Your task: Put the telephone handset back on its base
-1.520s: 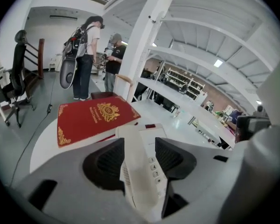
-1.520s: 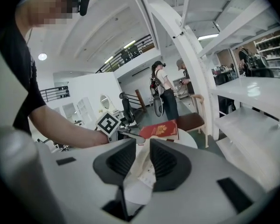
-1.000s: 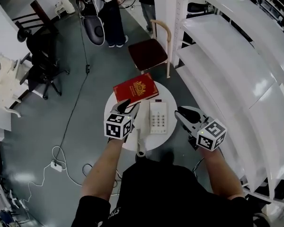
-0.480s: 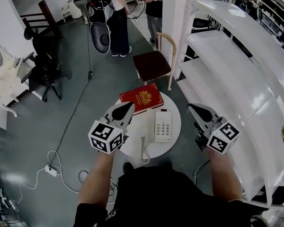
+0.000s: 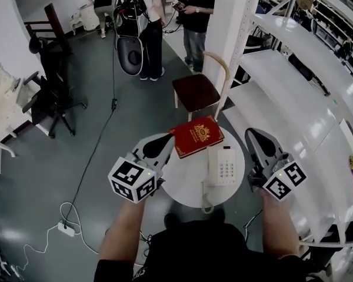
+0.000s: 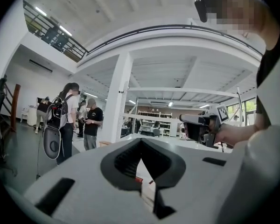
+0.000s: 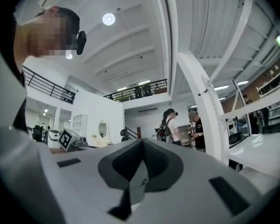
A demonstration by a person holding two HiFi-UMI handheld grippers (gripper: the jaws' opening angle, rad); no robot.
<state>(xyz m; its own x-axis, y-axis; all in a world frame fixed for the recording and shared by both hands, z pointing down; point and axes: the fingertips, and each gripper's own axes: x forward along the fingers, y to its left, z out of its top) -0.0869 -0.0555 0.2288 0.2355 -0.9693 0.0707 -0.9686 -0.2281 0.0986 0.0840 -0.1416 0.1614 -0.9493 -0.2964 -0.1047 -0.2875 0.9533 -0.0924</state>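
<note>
**White telephone on the round tabletop, both claws shut and empty**

White and round, the small tabletop [image 5: 185,181] stands on a grey floor [image 5: 106,175] directly in front of the person. The telephone base [image 5: 226,168] lies on its right half, keypad facing up. The handset [image 5: 212,166] lies along the base's left side and looks seated there, as far as the head view can show. Its cord [image 5: 205,201] trails toward the near rim of the tabletop. A red book [image 5: 196,135] with a gold emblem lies at the far side, just beside the telephone's far end.

The left claw [image 5: 163,145] is over the tabletop's left edge, beside the book. Its jaws are pressed together with nothing between them, as the left gripper view plainly shows. The right claw [image 5: 257,141] is off the right edge, near the telephone but apart from it. Its jaws are also fully together and hold nothing. Both gripper views look out across the room rather than down at the things.

Beyond the tabletop stands a wooden chair [image 5: 195,90] with a dark red seat. White shelves [image 5: 294,98] run along the right. Two people [image 5: 197,16] stand farther back, and a black cable [image 5: 100,140] crosses the floor at left.
</note>
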